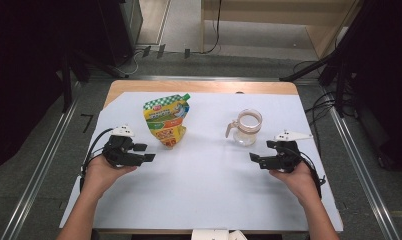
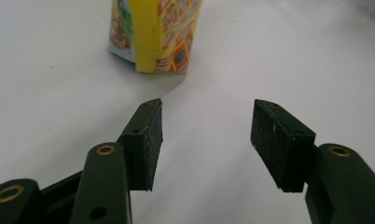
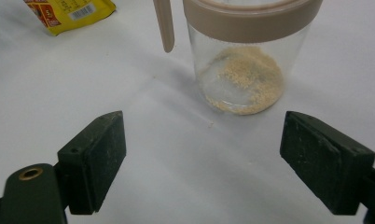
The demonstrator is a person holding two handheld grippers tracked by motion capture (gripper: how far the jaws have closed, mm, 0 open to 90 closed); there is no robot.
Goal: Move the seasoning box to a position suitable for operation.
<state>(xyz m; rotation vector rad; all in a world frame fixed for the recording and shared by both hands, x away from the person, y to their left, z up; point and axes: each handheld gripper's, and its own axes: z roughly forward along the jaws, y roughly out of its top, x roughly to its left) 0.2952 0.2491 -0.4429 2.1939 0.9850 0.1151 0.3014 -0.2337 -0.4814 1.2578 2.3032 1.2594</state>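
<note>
White table (image 1: 199, 190): pouch (image 2: 155, 35) ahead of open left gripper (image 2: 206, 135).

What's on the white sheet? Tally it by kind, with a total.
Yellow pouch: 1
Clear jar with a beige rim: 1
Grippers, both open and holding nothing, left gripper and right gripper: 2
Total: 4

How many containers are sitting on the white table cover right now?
2. A yellow spouted pouch stands at the left, ahead of the left gripper. A clear jug with a beige rim and some crumbs inside sits at the right, ahead of the right gripper.
</note>
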